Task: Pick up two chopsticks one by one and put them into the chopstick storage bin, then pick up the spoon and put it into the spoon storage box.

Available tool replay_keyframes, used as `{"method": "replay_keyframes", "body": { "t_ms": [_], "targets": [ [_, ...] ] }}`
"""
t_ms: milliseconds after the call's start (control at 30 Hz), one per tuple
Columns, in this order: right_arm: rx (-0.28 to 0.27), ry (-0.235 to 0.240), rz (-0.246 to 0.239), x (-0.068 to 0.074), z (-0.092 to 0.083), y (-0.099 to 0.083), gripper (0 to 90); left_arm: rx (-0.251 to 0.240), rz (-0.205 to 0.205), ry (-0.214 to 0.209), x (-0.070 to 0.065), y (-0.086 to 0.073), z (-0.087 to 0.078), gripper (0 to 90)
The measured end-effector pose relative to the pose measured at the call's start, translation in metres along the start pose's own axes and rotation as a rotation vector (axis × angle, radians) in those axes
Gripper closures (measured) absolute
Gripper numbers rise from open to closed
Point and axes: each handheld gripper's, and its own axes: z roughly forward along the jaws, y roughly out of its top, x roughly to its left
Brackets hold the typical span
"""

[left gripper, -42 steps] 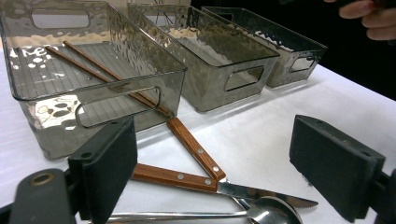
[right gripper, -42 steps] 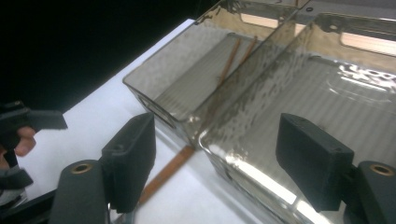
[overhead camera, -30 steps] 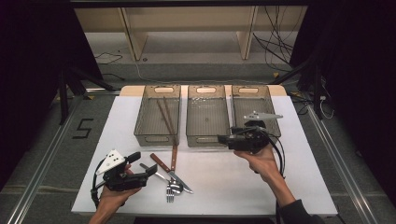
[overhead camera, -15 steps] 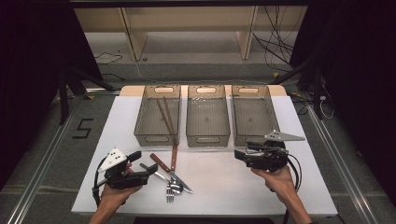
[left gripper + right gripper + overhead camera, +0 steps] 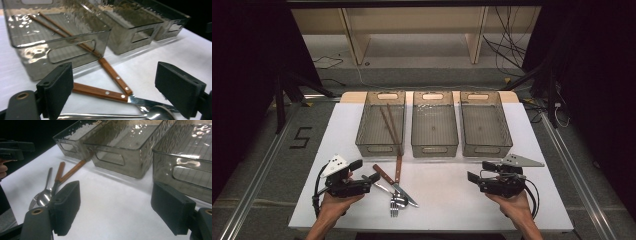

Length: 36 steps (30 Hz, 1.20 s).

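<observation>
Left gripper [image 5: 368, 171] spread wide, lower left, beside pile of wood-handled knives [image 5: 393, 183]. Right gripper [image 5: 480, 171] just opening, nothing between, lower right. Bare white table [image 5: 442, 195] between them.

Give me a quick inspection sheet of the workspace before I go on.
Surface: white table, bare between the two hands.
Job's things: three clear bins in a row at the far side; chopsticks lie in the left one. Two wooden-handled knives, a spoon and a fork lie in a loose pile in front of it.
Clutter: nothing seen.
Grippers: left gripper open beside the pile, nothing between its jaws; right gripper open and empty near the right bin, its jaws just opened further.
Cables: one trails from each gripper; loose cables on the floor beyond the table.
Surroundings: wooden shelf behind, a 5 marked on the floor at left, dark sides.
</observation>
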Motion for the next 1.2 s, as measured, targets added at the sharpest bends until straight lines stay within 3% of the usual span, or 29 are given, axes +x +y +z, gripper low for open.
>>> {"method": "replay_keyframes", "body": {
  "t_ms": [233,733,867,967,1100,1200],
  "targets": [
    [0.022,-0.012,-0.030,0.006,0.002,-0.007,22.8,0.001,-0.015,0.016,0.009,0.001,0.001,14.4],
    [0.034,-0.014,-0.028,0.010,0.001,-0.016,20.9,0.058,0.018,0.013,0.011,0.005,0.014,15.0],
    [0.035,-0.006,-0.034,0.010,0.001,-0.017,20.9,0.087,0.040,0.036,0.014,0.009,0.018,16.9],
    [0.046,-0.007,-0.034,0.011,0.002,-0.017,20.9,0.110,0.068,0.049,0.016,0.013,0.021,25.1],
    [0.047,-0.007,-0.041,0.012,0.002,-0.017,21.0,0.151,0.105,0.066,0.018,0.016,0.027,47.7],
    [0.044,-0.008,-0.043,0.013,0.002,-0.016,21.2,0.208,0.144,0.082,0.017,0.015,0.033,64.2]
  ]
}}
